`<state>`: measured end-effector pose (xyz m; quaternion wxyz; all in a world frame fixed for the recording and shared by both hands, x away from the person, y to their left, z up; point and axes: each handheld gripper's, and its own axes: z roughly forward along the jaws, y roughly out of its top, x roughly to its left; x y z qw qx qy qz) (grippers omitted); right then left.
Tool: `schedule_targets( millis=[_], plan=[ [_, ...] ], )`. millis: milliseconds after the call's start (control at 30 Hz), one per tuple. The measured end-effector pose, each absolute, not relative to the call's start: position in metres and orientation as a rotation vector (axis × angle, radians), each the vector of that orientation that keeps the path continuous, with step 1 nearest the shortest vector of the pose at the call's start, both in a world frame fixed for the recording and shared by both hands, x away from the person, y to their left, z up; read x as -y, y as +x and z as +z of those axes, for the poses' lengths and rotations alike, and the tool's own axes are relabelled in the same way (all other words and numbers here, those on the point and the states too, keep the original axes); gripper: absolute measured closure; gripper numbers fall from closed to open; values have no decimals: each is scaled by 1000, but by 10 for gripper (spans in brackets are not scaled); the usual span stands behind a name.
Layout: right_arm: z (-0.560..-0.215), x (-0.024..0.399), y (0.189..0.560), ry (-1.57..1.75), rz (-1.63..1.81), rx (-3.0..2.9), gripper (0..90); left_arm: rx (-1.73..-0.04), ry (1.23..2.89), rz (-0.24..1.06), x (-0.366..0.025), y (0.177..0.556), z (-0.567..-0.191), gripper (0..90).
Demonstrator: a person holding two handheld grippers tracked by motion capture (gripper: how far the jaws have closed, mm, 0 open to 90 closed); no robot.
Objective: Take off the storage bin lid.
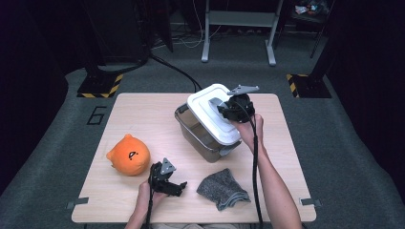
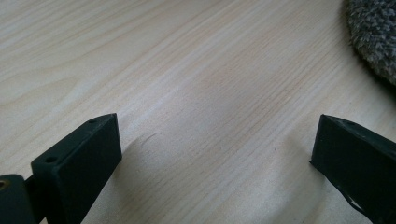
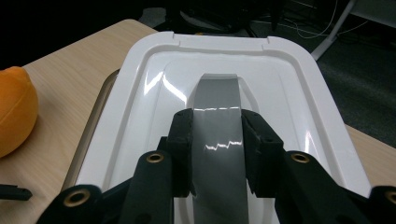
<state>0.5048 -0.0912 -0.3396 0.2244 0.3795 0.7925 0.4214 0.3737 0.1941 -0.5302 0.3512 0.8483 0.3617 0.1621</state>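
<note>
A clear storage box (image 1: 198, 136) stands on the wooden table (image 1: 143, 114), and its white lid (image 1: 206, 114) is tilted above it. My right gripper (image 1: 225, 109) is shut on the lid's grey handle (image 1: 216, 102). In the right gripper view both pads press the sides of the grey handle (image 3: 217, 98) in the middle of the white lid (image 3: 289, 84), with the right gripper (image 3: 217, 135) pointing along it. My left gripper (image 1: 179, 187) lies low near the table's front edge, open. In the left gripper view nothing sits between the jaws of the left gripper (image 2: 215, 154), just bare wood.
An orange plush toy (image 1: 129, 155) sits at the front left of the table, also seen as the orange plush (image 3: 14, 112). A grey knitted cloth (image 1: 223, 188) lies at the front, just right of the left gripper; the cloth (image 2: 376, 37) edges into that gripper's view.
</note>
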Motion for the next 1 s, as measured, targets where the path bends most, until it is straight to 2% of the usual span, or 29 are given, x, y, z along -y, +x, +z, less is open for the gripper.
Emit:
schedule_targets(
  millis=[567,1000],
  plan=[
    [-324,138,508,1136,1156,-2083,666,-934,2199,412,-194,374,-530,13],
    [-325,171,510,1215,1121,-2015,666,-934,2199,411,-194,374,-530,13]
  ],
)
